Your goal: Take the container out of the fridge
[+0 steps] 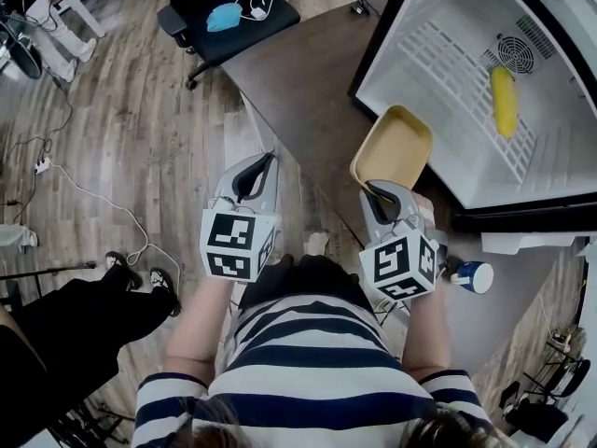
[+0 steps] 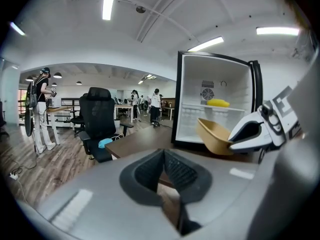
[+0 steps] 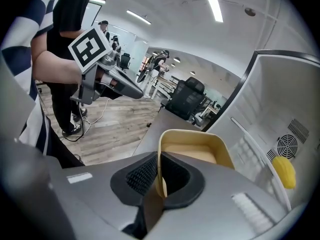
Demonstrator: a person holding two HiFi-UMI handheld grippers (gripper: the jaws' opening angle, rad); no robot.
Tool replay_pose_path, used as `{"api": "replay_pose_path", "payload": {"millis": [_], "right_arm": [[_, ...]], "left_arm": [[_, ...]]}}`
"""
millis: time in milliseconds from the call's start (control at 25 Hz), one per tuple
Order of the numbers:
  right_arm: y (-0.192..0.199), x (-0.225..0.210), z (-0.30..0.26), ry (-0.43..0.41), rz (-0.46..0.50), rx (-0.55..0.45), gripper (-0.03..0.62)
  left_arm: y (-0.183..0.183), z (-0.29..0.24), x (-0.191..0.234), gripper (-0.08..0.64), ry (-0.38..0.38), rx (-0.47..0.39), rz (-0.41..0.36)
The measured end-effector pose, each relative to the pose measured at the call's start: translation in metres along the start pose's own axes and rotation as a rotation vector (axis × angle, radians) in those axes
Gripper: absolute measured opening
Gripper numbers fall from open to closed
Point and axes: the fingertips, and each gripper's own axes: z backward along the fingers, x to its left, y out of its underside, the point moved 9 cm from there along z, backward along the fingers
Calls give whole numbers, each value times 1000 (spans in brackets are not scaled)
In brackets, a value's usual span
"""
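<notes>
Outside the fridge [image 1: 420, 54], the right gripper [image 1: 373, 189] clamps the yellow container [image 1: 396, 143] by its rim to carry it clear, while the left gripper [image 1: 268, 161] hangs aside, clenched and empty.

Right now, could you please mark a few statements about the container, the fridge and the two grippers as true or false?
1. The right gripper has its jaws closed on the rim of the container. True.
2. The container sits on the shelf inside the fridge. False: it is held outside the fridge, over the table.
3. The left gripper holds the banana. False: nothing is between its jaws, and the banana lies on the fridge shelf.
4. The fridge stands open. True.
</notes>
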Motion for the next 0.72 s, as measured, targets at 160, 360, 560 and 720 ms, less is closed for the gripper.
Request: {"api": "replay_pose_path", "payload": {"millis": [160, 360, 560, 720], "right_arm": [[-4, 5, 3, -18, 12, -7, 18], [-8, 8, 6, -36, 18, -13, 18], [-8, 9, 8, -44, 9, -13, 18], [-9, 8, 9, -46, -6, -21, 18]], "left_arm": [[3, 2, -2, 0, 2, 1, 4], [1, 6, -5, 0, 0, -12, 8], [1, 9, -2, 0, -14, -29, 24], [0, 8, -1, 0, -16, -31, 23]]}}
